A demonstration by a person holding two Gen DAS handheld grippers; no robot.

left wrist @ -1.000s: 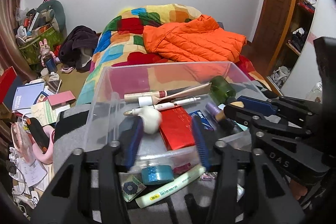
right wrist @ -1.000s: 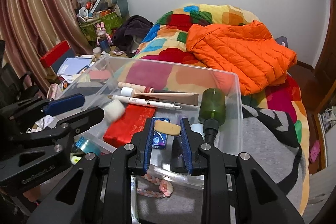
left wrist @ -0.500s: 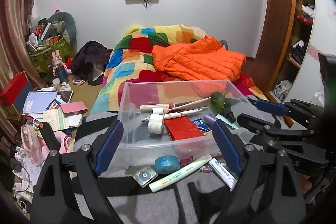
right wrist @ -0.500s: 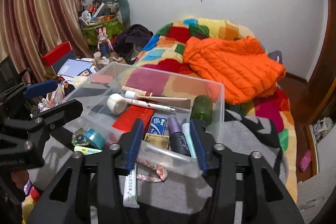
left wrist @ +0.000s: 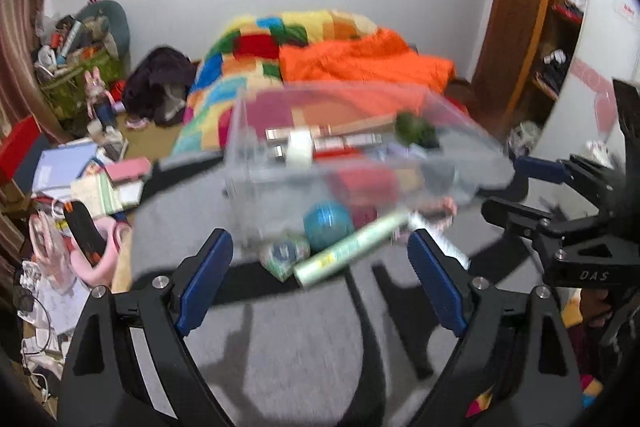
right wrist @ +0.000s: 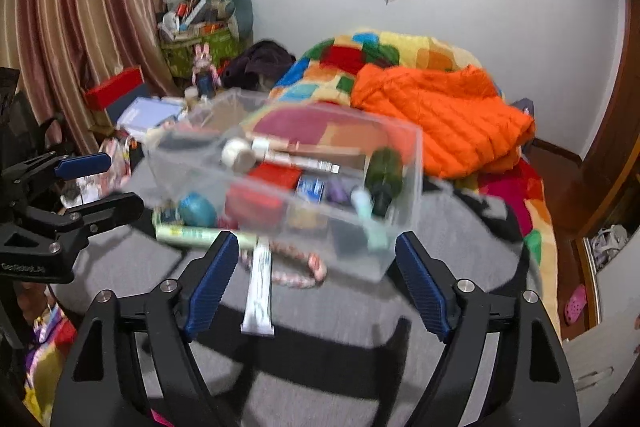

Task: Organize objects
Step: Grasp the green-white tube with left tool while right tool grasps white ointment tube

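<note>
A clear plastic bin (left wrist: 256, 131) (right wrist: 412, 163) stands on a grey blanket (left wrist: 280, 339) and holds a white tape roll (left wrist: 299, 146), a red booklet (right wrist: 276, 177), a dark green bottle (right wrist: 384, 171), pens and tubes. In front of it lie a teal tape roll (left wrist: 328, 225) (right wrist: 196, 209), a pale green tube (left wrist: 352, 253) (right wrist: 200, 235), a white tube (right wrist: 259, 287) and a pink braided cord (right wrist: 296, 277). My left gripper (left wrist: 320, 279) is open and empty, back from the bin. My right gripper (right wrist: 316, 283) is open and empty above the white tube and cord.
Behind the bin is a bed with a patchwork quilt (right wrist: 360, 55) and an orange jacket (right wrist: 440, 115). Books and clutter (left wrist: 80, 179) cover the floor at left. A wooden door (left wrist: 516, 7) and shelves are at right.
Both grippers opened wide and pulled back from the bin. The white tape roll now lies loose in the bin, and a purple tube and a tan piece lie where the right gripper was.
</note>
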